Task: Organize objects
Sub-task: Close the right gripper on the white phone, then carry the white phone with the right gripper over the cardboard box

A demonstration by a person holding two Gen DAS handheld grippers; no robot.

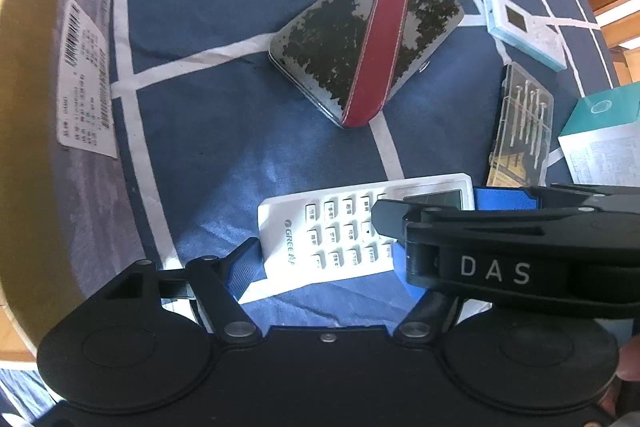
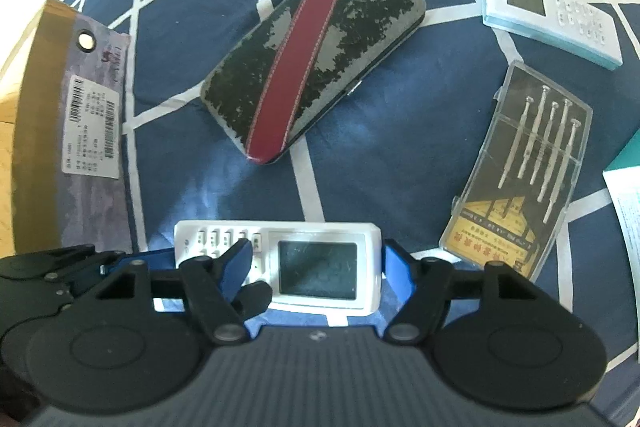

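A white GREE remote (image 1: 340, 227) (image 2: 316, 263) lies crosswise on the navy cloth (image 1: 200, 7), right under both cameras. My left gripper (image 1: 328, 247) points down over its button half. One blue pad sits at the remote's left end and the other finger is above the keys. My right gripper (image 2: 316, 251) (image 1: 440, 207) straddles the display half, with one blue pad just off the right end and the other finger over the keys. The inner fingers of the two grippers nearly meet at the remote's middle. Both sets of jaws stand apart and neither clamps the remote across.
Beyond the remote lies a worn black case with a red stripe (image 1: 368, 43) (image 2: 312, 63). At the right are a small white-and-blue remote (image 2: 548, 15), a clear screwdriver set (image 2: 524, 167) and a teal box (image 1: 604, 143). A labelled brown package (image 1: 80, 67) (image 2: 92, 123) stands at the left.
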